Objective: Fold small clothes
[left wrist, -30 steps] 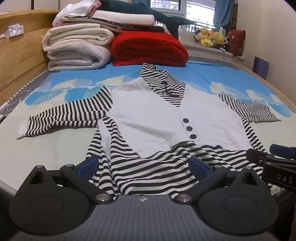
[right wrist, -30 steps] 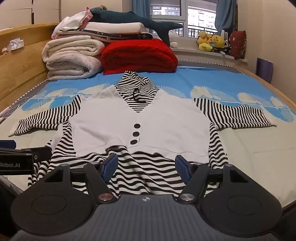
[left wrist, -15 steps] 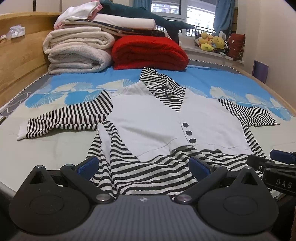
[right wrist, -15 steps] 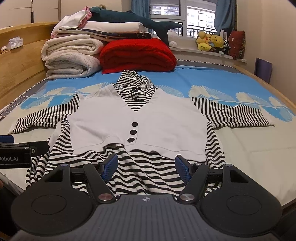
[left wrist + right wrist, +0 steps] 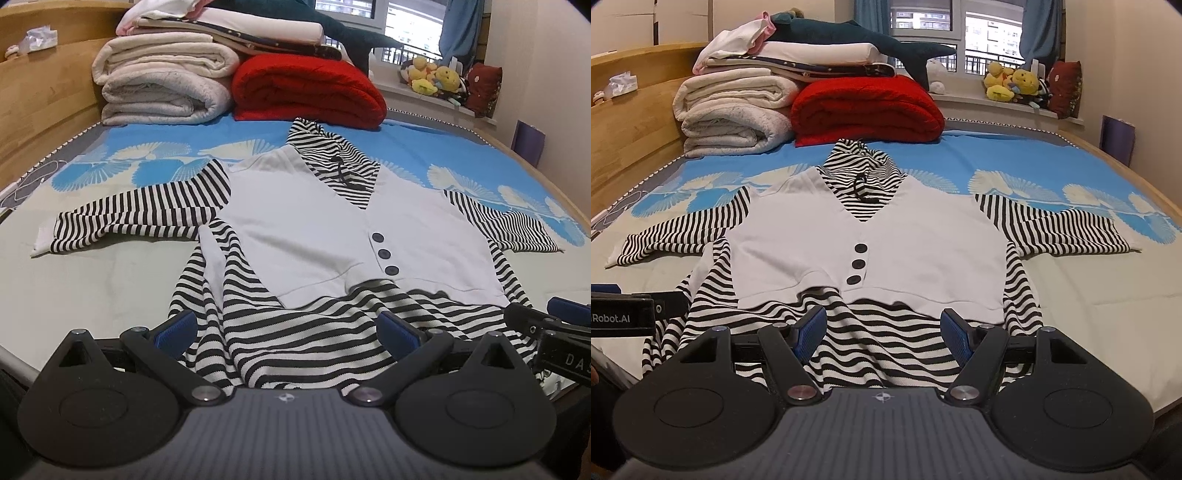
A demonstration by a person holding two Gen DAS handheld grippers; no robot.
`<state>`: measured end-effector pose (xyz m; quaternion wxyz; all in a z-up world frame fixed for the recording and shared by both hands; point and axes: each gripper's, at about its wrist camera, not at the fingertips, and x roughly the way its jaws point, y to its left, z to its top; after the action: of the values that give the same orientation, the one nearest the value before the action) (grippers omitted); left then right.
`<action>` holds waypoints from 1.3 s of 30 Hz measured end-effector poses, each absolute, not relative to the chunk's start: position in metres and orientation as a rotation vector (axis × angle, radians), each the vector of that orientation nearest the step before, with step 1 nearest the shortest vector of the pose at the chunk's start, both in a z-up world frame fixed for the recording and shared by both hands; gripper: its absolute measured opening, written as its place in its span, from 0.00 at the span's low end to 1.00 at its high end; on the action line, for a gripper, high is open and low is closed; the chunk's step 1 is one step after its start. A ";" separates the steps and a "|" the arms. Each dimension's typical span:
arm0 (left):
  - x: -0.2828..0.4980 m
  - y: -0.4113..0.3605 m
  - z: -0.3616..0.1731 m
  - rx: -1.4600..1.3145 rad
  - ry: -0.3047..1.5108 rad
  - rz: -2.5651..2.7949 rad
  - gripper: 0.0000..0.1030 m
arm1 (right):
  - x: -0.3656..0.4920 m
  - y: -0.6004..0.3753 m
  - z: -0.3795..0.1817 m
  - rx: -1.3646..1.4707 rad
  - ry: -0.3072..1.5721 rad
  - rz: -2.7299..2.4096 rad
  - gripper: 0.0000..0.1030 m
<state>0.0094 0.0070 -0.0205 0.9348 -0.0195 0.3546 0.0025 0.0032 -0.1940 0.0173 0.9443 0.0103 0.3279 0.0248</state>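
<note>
A small striped top with a white vest front (image 5: 317,229) (image 5: 886,243) lies face up on the bed, sleeves spread to both sides, three dark buttons down its middle. Its striped hem is rumpled at the near edge. My left gripper (image 5: 286,328) hangs open just over the hem's left part, blue pads wide apart. Over the hem's middle my right gripper (image 5: 882,330) is open too, nothing between its fingers. The right gripper's tip (image 5: 554,323) shows at the left view's right edge, and the left gripper's body (image 5: 628,314) at the right view's left edge.
Folded white blankets (image 5: 162,85) and a red blanket (image 5: 306,88) are stacked at the head of the bed, with a plush shark (image 5: 857,37) on top. A wooden headboard (image 5: 40,92) runs along the left. Plush toys (image 5: 1015,85) sit on the windowsill.
Both grippers have drawn back slightly and the views have shifted a little; the top lies as before. Both grippers stay open.
</note>
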 end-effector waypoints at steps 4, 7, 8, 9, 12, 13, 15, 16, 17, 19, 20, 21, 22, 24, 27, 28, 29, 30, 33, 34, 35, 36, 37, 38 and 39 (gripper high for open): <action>0.010 0.006 -0.021 -0.037 0.726 0.003 1.00 | 0.003 -0.195 0.017 0.021 0.668 0.051 0.68; 0.009 0.005 -0.023 -0.035 0.728 0.006 1.00 | 0.003 -0.195 0.017 0.021 0.669 0.053 0.68; 0.009 0.006 -0.023 -0.035 0.729 0.007 1.00 | 0.003 -0.195 0.018 0.021 0.670 0.054 0.68; 0.009 0.006 -0.023 -0.034 0.730 0.008 1.00 | 0.003 -0.195 0.018 0.023 0.671 0.055 0.68; 0.009 0.007 -0.024 -0.033 0.733 0.010 1.00 | 0.003 -0.194 0.018 0.023 0.671 0.057 0.68; 0.009 0.007 -0.024 -0.033 0.733 0.011 1.00 | 0.003 -0.194 0.018 0.022 0.671 0.057 0.68; 0.009 0.007 -0.024 -0.035 0.734 0.011 1.00 | 0.003 -0.194 0.018 0.022 0.672 0.057 0.68; 0.009 0.007 -0.024 -0.034 0.734 0.011 1.00 | 0.003 -0.194 0.018 0.022 0.672 0.057 0.68; 0.009 0.007 -0.025 -0.034 0.734 0.011 1.00 | 0.003 -0.194 0.018 0.021 0.673 0.057 0.68; 0.009 0.008 -0.025 -0.035 0.736 0.013 1.00 | 0.004 -0.193 0.018 0.018 0.674 0.055 0.68; 0.009 0.008 -0.025 -0.037 0.737 0.014 1.00 | 0.004 -0.193 0.018 0.016 0.676 0.052 0.68; 0.009 0.008 -0.026 -0.038 0.737 0.015 1.00 | 0.004 -0.193 0.017 0.016 0.677 0.050 0.68; 0.009 0.008 -0.026 -0.037 0.738 0.015 1.00 | 0.004 -0.193 0.017 0.018 0.679 0.047 0.68; 0.009 0.008 -0.027 -0.034 0.738 0.017 1.00 | 0.004 -0.194 0.017 0.025 0.679 0.044 0.68; 0.009 0.008 -0.026 -0.034 0.739 0.016 1.00 | 0.004 -0.195 0.017 0.025 0.681 0.041 0.68; 0.008 0.008 -0.026 -0.032 0.738 0.016 1.00 | 0.004 -0.195 0.017 0.025 0.682 0.041 0.68; 0.008 0.007 -0.026 -0.031 0.738 0.016 1.00 | 0.005 -0.196 0.017 0.026 0.682 0.040 0.68; 0.008 0.007 -0.027 -0.030 0.737 0.016 1.00 | 0.005 -0.196 0.017 0.027 0.683 0.040 0.68; 0.008 0.007 -0.027 -0.027 0.738 0.016 1.00 | 0.005 -0.196 0.017 0.027 0.682 0.039 0.68; 0.009 0.007 -0.028 -0.027 0.741 0.018 1.00 | 0.005 -0.196 0.017 0.026 0.681 0.037 0.68; 0.010 0.009 -0.030 -0.033 0.750 0.019 1.00 | 0.006 -0.197 0.017 0.023 0.679 0.033 0.68; 0.013 0.011 -0.032 -0.045 0.766 0.025 1.00 | 0.007 -0.198 0.017 0.017 0.677 0.026 0.68; 0.016 0.015 -0.036 -0.062 0.788 0.040 1.00 | 0.009 -0.200 0.016 0.006 0.673 0.006 0.68; 0.019 0.020 -0.039 -0.078 0.809 0.057 1.00 | 0.012 -0.204 0.015 -0.011 0.672 -0.027 0.68; 0.024 0.027 -0.044 -0.097 0.835 0.085 1.00 | 0.017 -0.208 0.012 -0.027 0.678 -0.074 0.68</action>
<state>0.0239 0.0269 -0.0437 0.9121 -0.0472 0.4052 0.0412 0.0165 -0.2084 0.0119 0.9423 -0.0132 0.3326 -0.0364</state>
